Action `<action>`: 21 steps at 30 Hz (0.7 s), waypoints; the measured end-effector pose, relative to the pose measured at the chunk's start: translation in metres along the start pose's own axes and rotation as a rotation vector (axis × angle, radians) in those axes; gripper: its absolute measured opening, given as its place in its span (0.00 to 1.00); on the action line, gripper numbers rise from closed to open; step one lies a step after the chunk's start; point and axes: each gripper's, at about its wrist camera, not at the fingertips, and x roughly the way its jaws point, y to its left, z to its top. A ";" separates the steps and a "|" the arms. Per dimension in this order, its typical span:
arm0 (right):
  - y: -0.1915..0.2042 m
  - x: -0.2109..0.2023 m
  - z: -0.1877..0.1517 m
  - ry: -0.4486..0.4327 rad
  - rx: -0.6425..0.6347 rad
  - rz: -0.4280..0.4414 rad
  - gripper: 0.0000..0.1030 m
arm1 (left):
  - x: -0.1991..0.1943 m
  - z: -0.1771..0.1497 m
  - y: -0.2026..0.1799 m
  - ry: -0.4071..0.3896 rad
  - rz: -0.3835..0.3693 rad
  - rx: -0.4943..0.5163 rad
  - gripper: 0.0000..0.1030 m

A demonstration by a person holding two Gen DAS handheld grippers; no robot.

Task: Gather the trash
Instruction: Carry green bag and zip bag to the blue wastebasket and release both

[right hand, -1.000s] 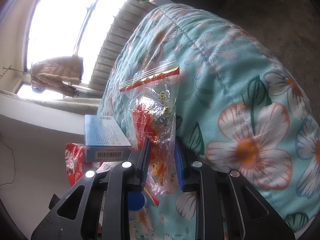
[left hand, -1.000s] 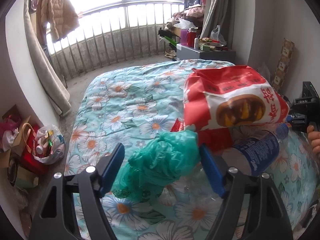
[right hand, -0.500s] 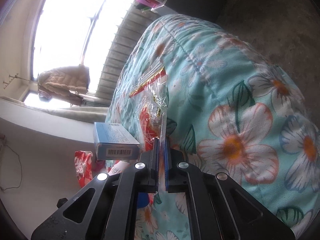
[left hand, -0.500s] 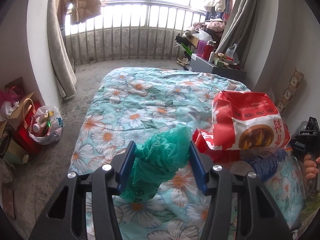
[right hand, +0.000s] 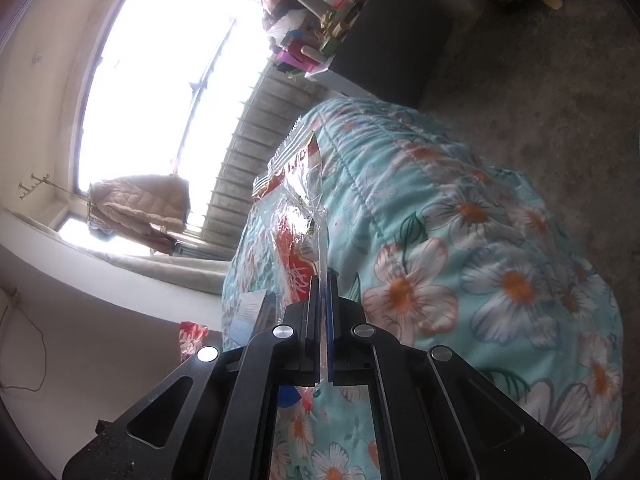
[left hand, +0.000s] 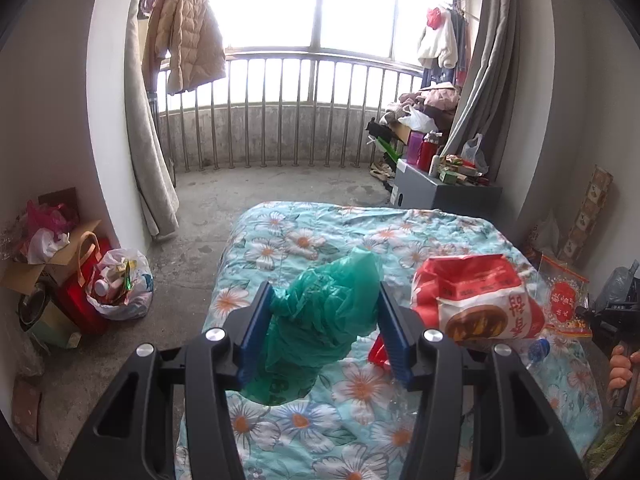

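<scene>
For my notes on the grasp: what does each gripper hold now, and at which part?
Left gripper: the crumpled green plastic bag, squeezed across its bunched middle. Right gripper: the clear zip bag, pinched at its lower edge.

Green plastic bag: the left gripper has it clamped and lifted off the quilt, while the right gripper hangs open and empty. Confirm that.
Not quite. The right gripper is not open and empty: the right wrist view shows its jaws shut on the clear zip bag. The rest holds: in the left wrist view the left gripper clamps the green plastic bag above the floral quilt.
</scene>
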 end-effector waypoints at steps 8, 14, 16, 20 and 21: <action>-0.001 -0.028 -0.008 -0.056 -0.010 0.030 0.01 | -0.035 0.016 -0.037 -0.068 -0.071 0.045 0.49; 0.001 -0.041 -0.013 -0.075 -0.007 0.073 0.01 | -0.057 0.025 -0.066 -0.104 -0.136 0.086 0.49; 0.001 -0.048 -0.014 -0.081 -0.006 0.092 0.01 | -0.063 0.026 -0.076 -0.112 -0.157 0.100 0.49; 0.007 -0.053 -0.014 -0.091 -0.010 0.117 0.01 | -0.072 0.030 -0.096 -0.125 -0.204 0.129 0.49; 0.008 -0.054 -0.014 -0.094 -0.011 0.123 0.01 | -0.074 0.030 -0.102 -0.129 -0.216 0.137 0.49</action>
